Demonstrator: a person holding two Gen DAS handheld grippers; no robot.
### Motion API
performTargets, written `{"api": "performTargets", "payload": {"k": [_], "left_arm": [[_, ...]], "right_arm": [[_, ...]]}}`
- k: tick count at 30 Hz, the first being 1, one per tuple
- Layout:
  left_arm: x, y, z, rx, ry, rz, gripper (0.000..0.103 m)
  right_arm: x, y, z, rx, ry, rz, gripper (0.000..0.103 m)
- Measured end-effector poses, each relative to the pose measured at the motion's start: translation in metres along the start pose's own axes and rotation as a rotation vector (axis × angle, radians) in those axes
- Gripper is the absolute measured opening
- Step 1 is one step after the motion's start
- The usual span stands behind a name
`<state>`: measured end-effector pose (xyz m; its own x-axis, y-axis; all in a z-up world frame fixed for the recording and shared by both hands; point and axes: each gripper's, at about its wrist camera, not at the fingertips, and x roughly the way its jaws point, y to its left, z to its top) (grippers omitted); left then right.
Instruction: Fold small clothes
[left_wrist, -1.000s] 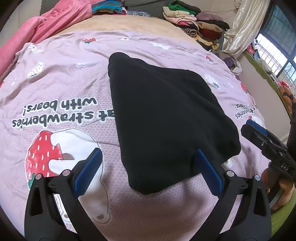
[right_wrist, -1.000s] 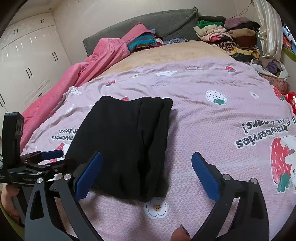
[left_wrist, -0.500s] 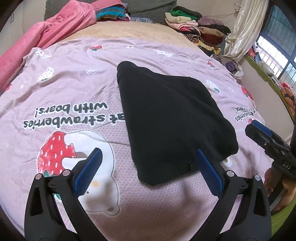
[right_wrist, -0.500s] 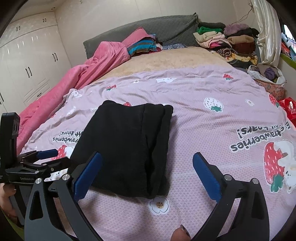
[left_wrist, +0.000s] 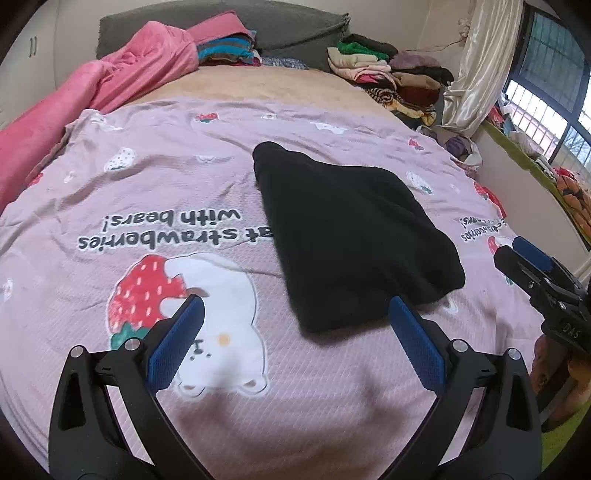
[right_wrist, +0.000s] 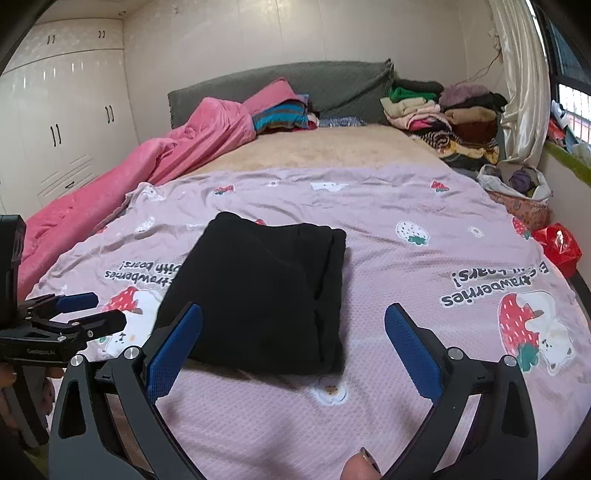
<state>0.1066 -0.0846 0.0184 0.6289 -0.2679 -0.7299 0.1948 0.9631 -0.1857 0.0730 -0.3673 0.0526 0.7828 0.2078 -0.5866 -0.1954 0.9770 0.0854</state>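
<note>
I read both jaws wide, gripping nothing: left gripper (left_wrist: 295, 341), right gripper (right_wrist: 293, 341). Folded black knit garment (right_wrist: 266, 295) lies flat on textured pink strawberry-print bedspread (right_wrist: 406, 266).

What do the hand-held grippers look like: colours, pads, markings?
Both match: the left hand-held gripper and right hand-held gripper each have two matte black, triangular cut-out fingers with silver screw heads and flat blue textured pads. Seen from the side, the right unit's black body carries small white lettering, too blurred to read fully. No cables visible. Bare fingers grip the handles; no sleeves show.
</note>
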Motion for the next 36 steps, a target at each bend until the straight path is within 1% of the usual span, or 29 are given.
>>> {"api": "performTargets", "payload": {"k": [8, 14, 19, 25, 36], "left_arm": [[-0.016, 0.008, -0.019, 0.027, -0.031, 0.009, 0.093], [-0.028, 0.011, -0.036, 0.05, -0.041, 0.01, 0.093], [-0.038, 0.011, -0.049, 0.05, -0.063, 0.008, 0.093], [-0.048, 0.004, -0.063, 0.087, -0.085, 0.014, 0.093], [-0.061, 0.004, -0.079, 0.095, -0.127, 0.018, 0.094]], "right_arm": [[-0.032, 0.021, -0.013, -0.007, -0.074, -0.033, 0.099], [-0.053, 0.032, -0.028, -0.021, -0.104, -0.067, 0.099], [-0.064, 0.037, -0.045, 0.003, -0.123, -0.066, 0.099], [-0.072, 0.041, -0.061, 0.01, -0.13, -0.08, 0.099], [-0.088, 0.04, -0.076, 0.012, -0.163, -0.091, 0.099]]}}
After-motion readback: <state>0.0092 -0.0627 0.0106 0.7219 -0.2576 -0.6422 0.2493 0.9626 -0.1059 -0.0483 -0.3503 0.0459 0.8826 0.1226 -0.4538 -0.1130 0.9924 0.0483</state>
